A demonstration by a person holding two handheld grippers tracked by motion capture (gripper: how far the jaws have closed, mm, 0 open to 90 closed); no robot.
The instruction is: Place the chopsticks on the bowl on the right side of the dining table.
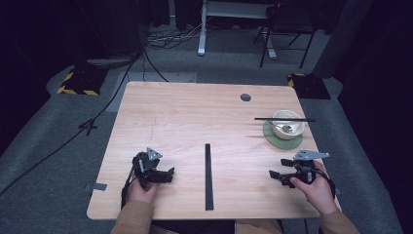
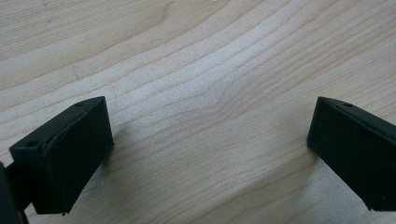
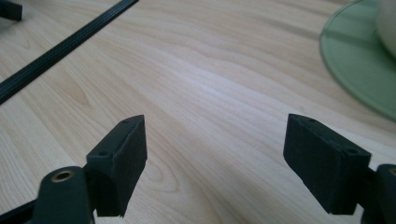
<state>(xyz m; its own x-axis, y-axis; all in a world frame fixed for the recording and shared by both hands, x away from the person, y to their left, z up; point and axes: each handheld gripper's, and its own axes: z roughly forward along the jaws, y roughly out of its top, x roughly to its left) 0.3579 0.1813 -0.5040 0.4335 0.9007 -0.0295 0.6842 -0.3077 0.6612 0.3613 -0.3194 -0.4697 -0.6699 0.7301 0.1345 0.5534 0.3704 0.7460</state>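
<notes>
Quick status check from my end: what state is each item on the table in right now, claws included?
Left claw: open, empty, low over bare wood.
Right claw: open, empty, near the green plate.
Long black strip: flat on the table between the claws, untouched.
Bowl: upright on the green plate, something pale inside.
Black chopsticks: laid across the bowl's rim.

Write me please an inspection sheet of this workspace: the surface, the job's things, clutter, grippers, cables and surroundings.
Surface: pale wooden table, one round grommet hole.
Job's things: black chopsticks lying between the grippers; cream bowl on green saucer, a black stick across its rim.
Clutter: nothing seen.
Grippers: left gripper and right gripper open, empty, near the table.
Cables: black leads on the floor.
Surroundings: grey carpet, chair, hazard-striped blocks.
</notes>
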